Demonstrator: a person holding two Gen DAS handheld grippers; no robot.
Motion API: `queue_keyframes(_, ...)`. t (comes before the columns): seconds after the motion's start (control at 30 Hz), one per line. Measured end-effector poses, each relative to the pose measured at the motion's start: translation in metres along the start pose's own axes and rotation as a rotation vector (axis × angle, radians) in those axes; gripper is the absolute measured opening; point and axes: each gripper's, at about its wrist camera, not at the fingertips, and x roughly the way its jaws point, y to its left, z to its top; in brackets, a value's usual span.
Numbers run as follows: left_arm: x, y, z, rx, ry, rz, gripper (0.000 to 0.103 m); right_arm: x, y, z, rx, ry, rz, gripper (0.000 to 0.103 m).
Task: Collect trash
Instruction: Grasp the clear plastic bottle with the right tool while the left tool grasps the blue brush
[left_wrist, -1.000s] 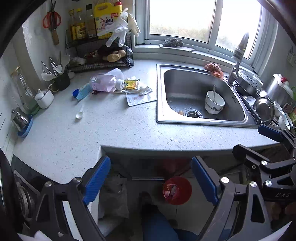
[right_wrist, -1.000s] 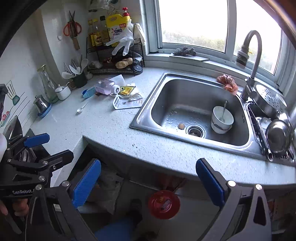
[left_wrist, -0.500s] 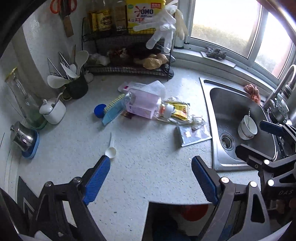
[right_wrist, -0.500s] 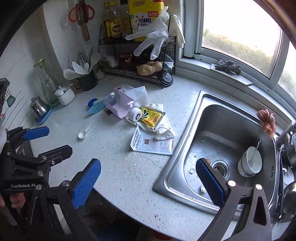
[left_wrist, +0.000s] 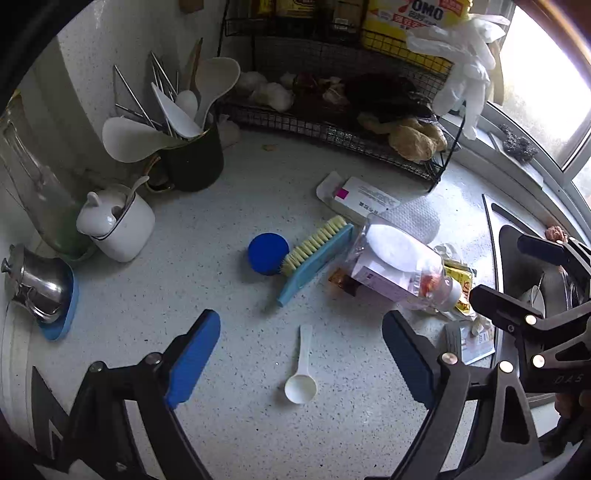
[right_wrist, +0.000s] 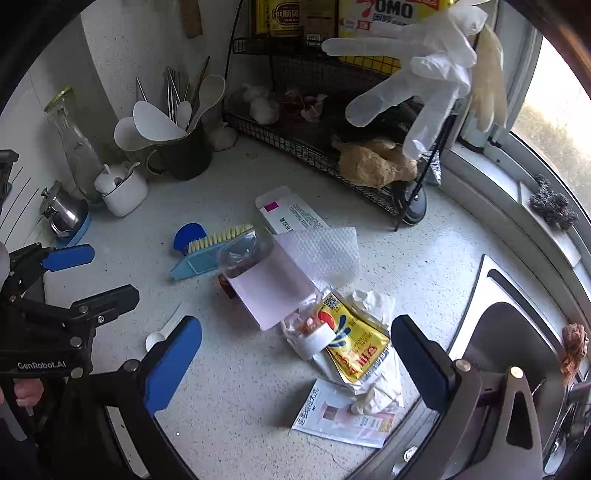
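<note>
Surface (left_wrist: 221, 424) contents, wall corner to sink edge

Back edge: wire rack (left_wrist: 332, 125); utensil cup (left_wrist: 192, 162) to its left, lidded pot (left_wrist: 118, 221) before the cup, kettle (left_wrist: 37, 288) at the left edge. Middle: round lid (left_wrist: 267, 254) touching the brush (left_wrist: 314, 254); scoop (left_wrist: 301, 373) before them, apart. Right of the brush: bottle (left_wrist: 402, 273) lying on a carton (right_wrist: 273, 288), boxed pack (right_wrist: 291, 218) behind. Sachet (right_wrist: 354, 343) and leaflet (right_wrist: 343, 417) beside the sink (right_wrist: 517, 332).
</note>
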Motion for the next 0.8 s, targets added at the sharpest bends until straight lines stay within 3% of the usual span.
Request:
queue_keyframes(0.2,0.03,0.027,0.006,-0.047,0.06,0.026,0.089,0.044,0.012,0.023,-0.084,0.088,0.041,0.103)
queue_keyframes(0.6,0.068,0.045,0.001,-0.087,0.15,0.049,0.088,0.099,0.027,0.031,-0.167,0.198,0.079,0.102)
queue_keyframes(0.7,0.069,0.045,0.0,-0.08,0.158,0.048,0.088,0.107,0.03,0.029,-0.167,0.224,0.096,0.092)
queue_keyframes(0.8,0.069,0.044,-0.001,-0.06,0.159,0.049,0.088,0.111,0.032,0.028,-0.154,0.231,0.111,0.089)
